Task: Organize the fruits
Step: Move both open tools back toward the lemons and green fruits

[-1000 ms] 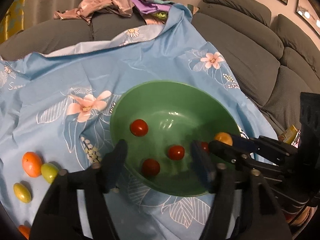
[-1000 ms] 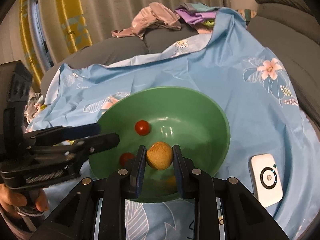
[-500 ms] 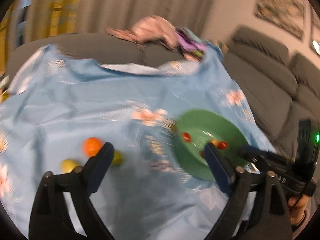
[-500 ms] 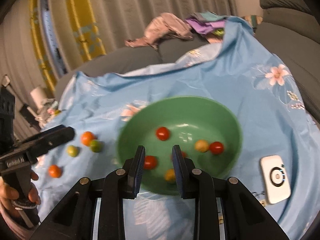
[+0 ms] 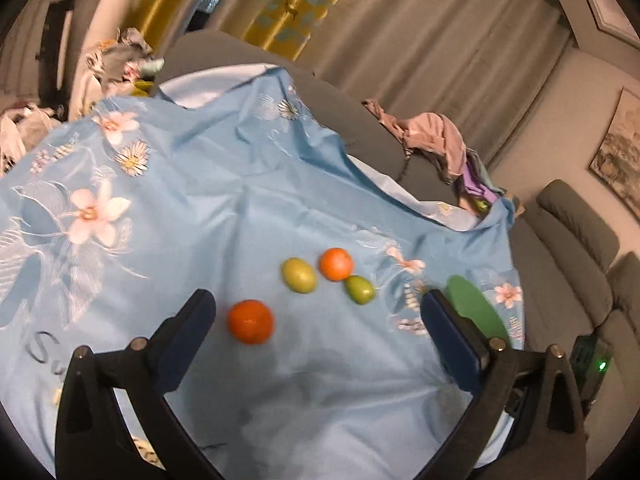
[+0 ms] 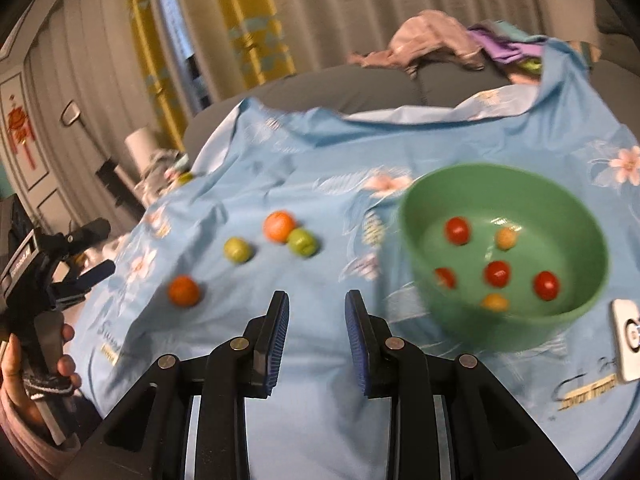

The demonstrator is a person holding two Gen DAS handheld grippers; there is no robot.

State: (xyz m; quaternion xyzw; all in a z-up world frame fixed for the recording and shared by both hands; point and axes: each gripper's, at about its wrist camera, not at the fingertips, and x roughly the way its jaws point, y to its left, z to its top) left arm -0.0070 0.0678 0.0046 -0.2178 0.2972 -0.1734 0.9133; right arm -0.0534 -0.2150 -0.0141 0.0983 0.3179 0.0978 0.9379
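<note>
A: How are the jaws of the left gripper (image 5: 316,322) set?

B: They are spread very wide and are opening at this moment. Nothing is held and nothing is touched. An orange fruit (image 5: 250,321) is seen on the blue cloth (image 5: 192,184) between the two jaws, nearer the left one.

A: What else is seen there?

B: A yellow-green fruit (image 5: 299,275), a second orange fruit (image 5: 336,264) and a green fruit (image 5: 359,289) are laid close together just past it. The green bowl (image 5: 476,308) is partly hidden behind the right jaw, near the right edge of the cloth.

A: And the right gripper (image 6: 316,304)?

B: Its jaws are parted a little, and only bare cloth is seen in the gap. Nothing is gripped.

A: Where is the bowl in that view?

B: The bowl (image 6: 416,216) is seen to the right of the jaws, with red and orange little fruits inside. A white gadget (image 6: 628,344) is laid just beside it. The four loose fruits are spread out to the left, and a hand (image 6: 24,376) is seen holding the left gripper.
</note>
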